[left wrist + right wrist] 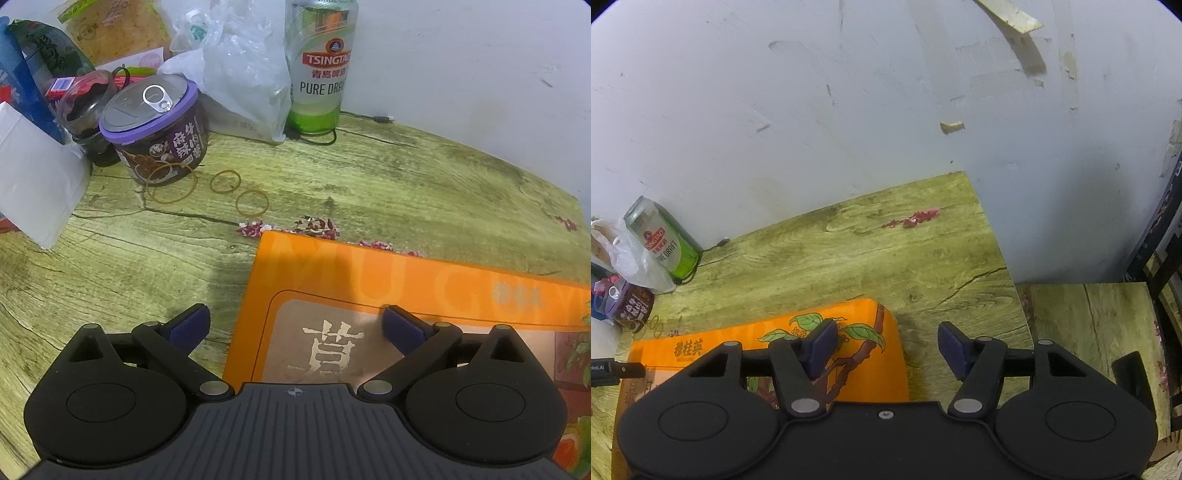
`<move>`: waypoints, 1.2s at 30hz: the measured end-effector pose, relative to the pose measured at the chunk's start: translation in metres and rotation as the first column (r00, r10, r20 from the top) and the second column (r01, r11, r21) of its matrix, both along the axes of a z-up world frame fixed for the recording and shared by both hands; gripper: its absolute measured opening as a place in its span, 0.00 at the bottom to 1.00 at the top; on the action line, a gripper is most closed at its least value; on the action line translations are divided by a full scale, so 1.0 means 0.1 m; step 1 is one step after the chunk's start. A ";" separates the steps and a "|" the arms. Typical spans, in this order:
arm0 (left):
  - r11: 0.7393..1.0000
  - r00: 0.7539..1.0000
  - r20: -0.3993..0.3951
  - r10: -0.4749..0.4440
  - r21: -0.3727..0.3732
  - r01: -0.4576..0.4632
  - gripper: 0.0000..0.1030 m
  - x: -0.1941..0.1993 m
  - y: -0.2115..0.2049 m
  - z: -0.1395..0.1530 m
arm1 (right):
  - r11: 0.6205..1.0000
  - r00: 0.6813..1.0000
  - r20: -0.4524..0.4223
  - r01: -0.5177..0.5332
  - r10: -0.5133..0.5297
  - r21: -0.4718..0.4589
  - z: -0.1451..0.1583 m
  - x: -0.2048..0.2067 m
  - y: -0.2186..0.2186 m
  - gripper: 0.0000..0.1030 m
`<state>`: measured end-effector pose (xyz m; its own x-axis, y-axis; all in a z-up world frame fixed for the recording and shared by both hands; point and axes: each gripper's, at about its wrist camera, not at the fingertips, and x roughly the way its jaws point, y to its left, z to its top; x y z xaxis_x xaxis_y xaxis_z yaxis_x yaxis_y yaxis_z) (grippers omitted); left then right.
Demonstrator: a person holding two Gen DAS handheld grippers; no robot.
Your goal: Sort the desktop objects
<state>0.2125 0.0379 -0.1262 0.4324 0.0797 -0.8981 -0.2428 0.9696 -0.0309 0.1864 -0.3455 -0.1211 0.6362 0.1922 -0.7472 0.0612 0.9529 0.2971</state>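
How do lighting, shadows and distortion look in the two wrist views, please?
Left wrist view: a soft shadow crosses the orange box, glare whitens the plastic bag, and the table edge bows. Right wrist view: flat dim light, dark vignetted corners, beer can leaning from fisheye.

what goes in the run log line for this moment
left hand-held gripper: open over orange box edge | right hand-held gripper: open, straddling box corner | beer can: upright by wall

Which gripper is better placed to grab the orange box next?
Both straddle an edge. Slight lean to the right gripper: its jaws bracket the orange box's corner. The left gripper is fully open over the opposite edge, beside clutter.
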 end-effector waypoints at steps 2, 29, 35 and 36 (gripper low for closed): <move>1.000 1.000 -0.001 0.002 0.000 -0.002 0.99 0.00 0.00 -0.01 | 1.000 1.000 -0.011 0.003 -0.003 -0.001 -0.02 0.01 0.00 0.57; 0.990 0.977 0.207 -0.053 -0.121 0.079 0.92 -0.29 0.36 0.27 | 0.985 0.992 0.099 -0.062 0.079 -0.163 0.43 -0.27 0.40 0.61; 0.977 0.939 0.305 -0.158 -0.089 0.193 0.88 -0.38 0.27 0.42 | 0.969 0.982 0.128 -0.106 0.137 -0.223 0.54 -0.39 0.63 0.77; 0.975 0.937 0.307 -0.169 -0.088 0.205 0.85 -0.37 0.25 0.41 | 0.967 0.983 0.117 -0.114 0.144 -0.229 0.55 -0.38 0.67 0.77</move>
